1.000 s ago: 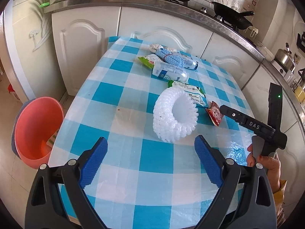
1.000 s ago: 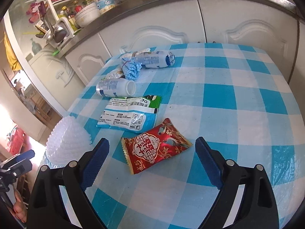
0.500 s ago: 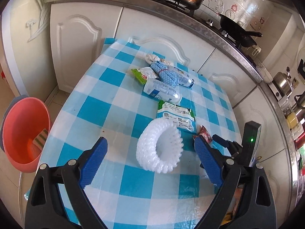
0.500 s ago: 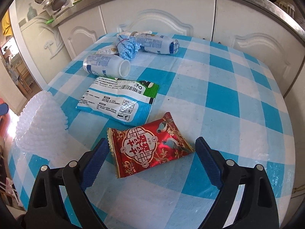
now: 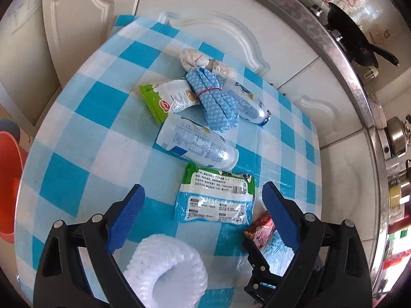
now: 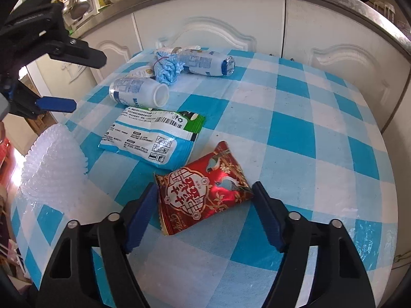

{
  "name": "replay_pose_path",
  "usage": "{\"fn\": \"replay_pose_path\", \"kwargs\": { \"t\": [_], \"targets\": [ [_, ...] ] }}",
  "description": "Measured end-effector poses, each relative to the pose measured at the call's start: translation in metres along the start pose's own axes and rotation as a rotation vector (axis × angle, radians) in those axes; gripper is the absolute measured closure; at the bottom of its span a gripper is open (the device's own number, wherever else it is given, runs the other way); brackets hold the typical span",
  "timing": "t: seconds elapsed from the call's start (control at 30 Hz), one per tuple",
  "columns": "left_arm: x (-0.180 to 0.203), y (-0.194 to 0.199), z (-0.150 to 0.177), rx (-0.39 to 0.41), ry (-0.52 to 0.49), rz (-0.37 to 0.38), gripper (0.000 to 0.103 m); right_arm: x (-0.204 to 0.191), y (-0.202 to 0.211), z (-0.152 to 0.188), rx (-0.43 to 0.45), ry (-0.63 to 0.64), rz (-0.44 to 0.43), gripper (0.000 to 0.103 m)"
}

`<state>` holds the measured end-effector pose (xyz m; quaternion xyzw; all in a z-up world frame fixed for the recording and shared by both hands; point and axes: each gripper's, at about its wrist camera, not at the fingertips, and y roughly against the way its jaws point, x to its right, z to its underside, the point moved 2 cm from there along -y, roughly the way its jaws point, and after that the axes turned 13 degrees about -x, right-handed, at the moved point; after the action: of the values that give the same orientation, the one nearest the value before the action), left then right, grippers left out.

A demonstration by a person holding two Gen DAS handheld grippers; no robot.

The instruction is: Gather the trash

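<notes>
Two hand-held grippers over a bench [image 6: 321,118] covered in blue-and-white check, strewn with trash. Landmark: the red snack packet [image 6: 203,187], lying flat near the bench's front edge.

Right gripper [image 6: 205,202]: fingers released and spread wide, one on either side of the red snack packet, whose near end lies between the tips; contact with the foil cannot be confirmed.

Left gripper [image 5: 203,215]: fingers likewise released, empty, poised above the white-and-green wrapper [image 5: 215,197], which lies just beyond the red packet, overlapping or touching its far corner. Farther back from the packet lie an open white bottle [image 6: 138,92] on its side, a bound blue cloth [image 6: 167,69] and a second bottle [image 6: 205,63]. A white foam net sleeve [image 6: 51,169] sits to the packet's left. An orange bin [image 5: 7,187] stands on the floor, off the bench's left side.

Step in hand, as judged: approach to the first pickup. The next move calls for lowering the right fingers to the bench surface and closing across the thin, slippery packet, then carrying it to the bin.
</notes>
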<state>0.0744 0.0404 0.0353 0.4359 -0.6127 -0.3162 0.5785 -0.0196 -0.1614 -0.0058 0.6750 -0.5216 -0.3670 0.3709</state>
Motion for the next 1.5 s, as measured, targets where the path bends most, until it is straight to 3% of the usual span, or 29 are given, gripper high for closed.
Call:
{"fn": "replay_pose_path", "kwargs": {
  "t": [0.2, 0.47, 0.57, 0.73, 0.9, 1.5],
  "targets": [
    [-0.002, -0.030, -0.031, -0.068, 0.072, -0.002, 0.010, 0.006, 0.002, 0.002, 0.018, -0.023, -0.031, 0.036],
    [0.006, -0.050, -0.047, -0.066, 0.077, -0.061, 0.012, 0.018, 0.004, 0.004, 0.038, -0.076, -0.096, 0.042],
    [0.009, -0.054, -0.046, -0.057, 0.069, -0.088, 0.023, 0.023, 0.006, 0.005, 0.047, -0.103, -0.127, 0.044],
    [0.013, -0.054, -0.045, -0.044, 0.054, -0.070, 0.049, 0.035, 0.009, 0.007, 0.064, -0.159, -0.171, 0.045],
    [0.013, -0.049, -0.043, -0.012, 0.018, -0.081, 0.059, 0.048, 0.010, 0.008, 0.076, -0.210, -0.246, 0.046],
    [-0.016, 0.026, -0.010, 0.146, -0.093, -0.117, 0.059, 0.062, 0.019, 0.014, 0.135, -0.274, -0.409, 0.046]
  ]
}}
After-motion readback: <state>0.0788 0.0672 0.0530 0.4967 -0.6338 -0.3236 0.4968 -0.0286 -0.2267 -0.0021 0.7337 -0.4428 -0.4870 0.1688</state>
